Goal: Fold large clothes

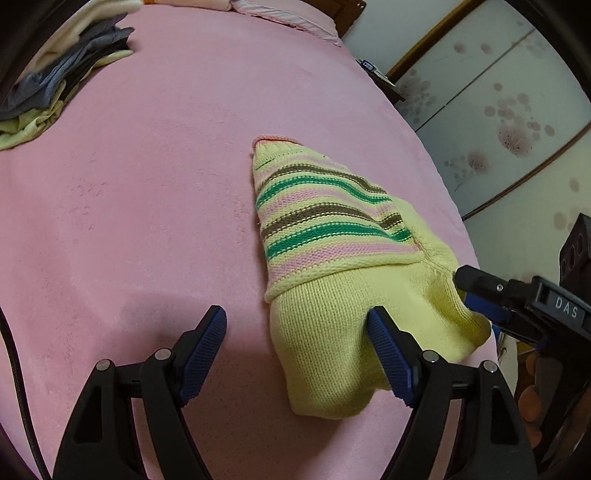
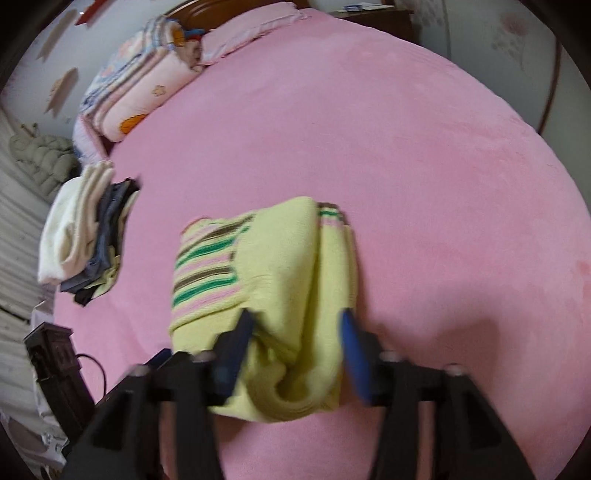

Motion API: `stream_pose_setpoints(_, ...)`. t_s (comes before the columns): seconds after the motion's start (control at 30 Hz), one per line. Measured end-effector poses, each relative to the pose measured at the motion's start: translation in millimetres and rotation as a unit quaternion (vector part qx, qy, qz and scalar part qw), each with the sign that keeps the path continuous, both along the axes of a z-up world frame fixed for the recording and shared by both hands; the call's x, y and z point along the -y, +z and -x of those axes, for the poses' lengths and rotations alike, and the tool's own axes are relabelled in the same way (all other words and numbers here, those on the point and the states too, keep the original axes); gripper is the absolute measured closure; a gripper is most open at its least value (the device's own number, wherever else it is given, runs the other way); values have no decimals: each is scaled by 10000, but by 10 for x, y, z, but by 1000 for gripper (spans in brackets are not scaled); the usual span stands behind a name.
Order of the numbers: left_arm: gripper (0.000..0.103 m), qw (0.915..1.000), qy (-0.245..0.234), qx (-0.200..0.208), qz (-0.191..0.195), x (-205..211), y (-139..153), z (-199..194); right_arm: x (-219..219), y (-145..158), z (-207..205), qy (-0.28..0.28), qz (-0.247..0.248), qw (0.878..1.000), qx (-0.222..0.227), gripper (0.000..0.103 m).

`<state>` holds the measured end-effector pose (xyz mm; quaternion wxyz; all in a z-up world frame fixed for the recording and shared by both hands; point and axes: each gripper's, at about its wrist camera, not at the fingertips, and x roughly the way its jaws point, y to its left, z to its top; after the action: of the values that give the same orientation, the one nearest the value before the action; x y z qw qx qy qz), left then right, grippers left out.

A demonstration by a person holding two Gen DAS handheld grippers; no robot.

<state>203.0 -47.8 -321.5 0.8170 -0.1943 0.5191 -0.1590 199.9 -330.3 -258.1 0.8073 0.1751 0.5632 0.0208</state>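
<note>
Sweater (image 1: 332,258) lies folded on the bed (image 1: 147,184), long axis running away from us. Our right tool (image 2: 291,343) straddles its near end, jaws apart, gripping nothing. Our left tool (image 1: 297,347) gapes empty beside it.

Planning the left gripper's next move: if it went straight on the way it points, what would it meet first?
Probably the pink blanket: the open left gripper points down at bare bed just left of the sweater. Its right finger overlaps the sweater's edge, so that might brush first; depth is unclear.

we see folded sweater (image 2: 266,291) on bed (image 2: 424,177), near edge | clothes pile (image 2: 85,236) on bed, left of sweater, apart | folded quilt (image 2: 144,85) far left, pillow (image 2: 255,26) right of it | left gripper (image 1: 297,326) straddles sweater's left edge | right gripper (image 2: 295,328) straddles near end
</note>
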Motion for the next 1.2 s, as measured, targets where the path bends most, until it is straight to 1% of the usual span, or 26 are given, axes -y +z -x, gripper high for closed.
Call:
stream_pose_setpoints(0.03,25,10000,-40,13,-14,26,8,2,13,-15,2,-30,34,10000,-24,33)
stream_pose_setpoints(0.07,25,10000,-80,25,-23,37,0,4,28,-22,-6,-23,-14,10000,-62,32)
stream_pose_setpoints(0.13,25,9999,-112,42,-35,57,-7,-2,36,-75,-27,9,-276,9995,-159,32)
stream_pose_setpoints(0.2,25,9999,-144,54,-35,73,-6,-17,1,-115,-68,78,-389,9990,-200,32)
stream_pose_setpoints(0.3,25,9998,-169,47,-27,60,4,-20,-83,-169,-137,218,-388,9985,-327,33)
stream_pose_setpoints(0.4,25,9998,-178,16,-13,50,11,-10,-129,-185,-181,217,-393,9982,-405,34)
stream_pose_setpoints(0.43,25,9998,-175,6,-11,33,27,-14,-139,-185,-185,223,-351,9983,-398,46)
stream_pose_setpoints(0.47,25,9998,-180,-11,-11,42,19,-70,-168,-189,-193,280,-238,9985,-418,62)
stream_pose_setpoints(0.53,25,9998,-190,-24,-23,23,32,-71,-184,-182,-188,380,-186,9985,-343,68)
stream_pose_setpoints(0.6,25,9998,-189,17,-37,-1,66,-66,-166,-158,-157,407,-246,9986,-212,77)
stream_pose_setpoints(0.63,25,9998,-172,58,-60,-5,90,-69,-163,-152,-158,407,-310,9985,-174,78)
stream_pose_setpoints(0.7,26,9997,-113,193,-79,-48,145,-53,-116,-111,-132,358,-660,9972,-20,80)
stream_pose_setpoints(0.73,26,9996,-86,249,-85,-40,182,-56,-85,-81,-114,312,-970,9947,108,80)
stream_pose_setpoints(0.8,26,9991,33,418,-48,-133,287,-50,-30,-20,-75,237,-1602,9862,358,81)
stream_pose_setpoints(0.87,26,9984,144,539,2,-203,370,-47,-2,-6,-21,166,-2336,9703,606,81)
stream_pose_setpoints(0.93,26,9978,213,635,27,-260,435,-51,21,-72,33,51,-2810,9570,719,81)
stream_pose_setpoints(0.97,26,9976,214,654,7,-269,444,-57,49,-131,62,-44,-2921,9536,733,81)
stream_pose_setpoints(1.03,26,9976,188,654,-81,-268,423,-52,140,-334,136,-371,-2911,9541,606,81)
stream_pose_setpoints(1.1,26,9981,120,582,-169,-207,375,-63,283,-540,228,-697,-2584,9626,416,81)
stream_pose_setpoints(1.17,26,9985,35,508,-217,-129,326,-67,320,-650,293,-738,-2326,9693,314,81)
stream_pose_setpoints(1.2,26,9985,-14,474,-268,-91,291,-64,318,-657,315,-681,-2172,9732,332,81)
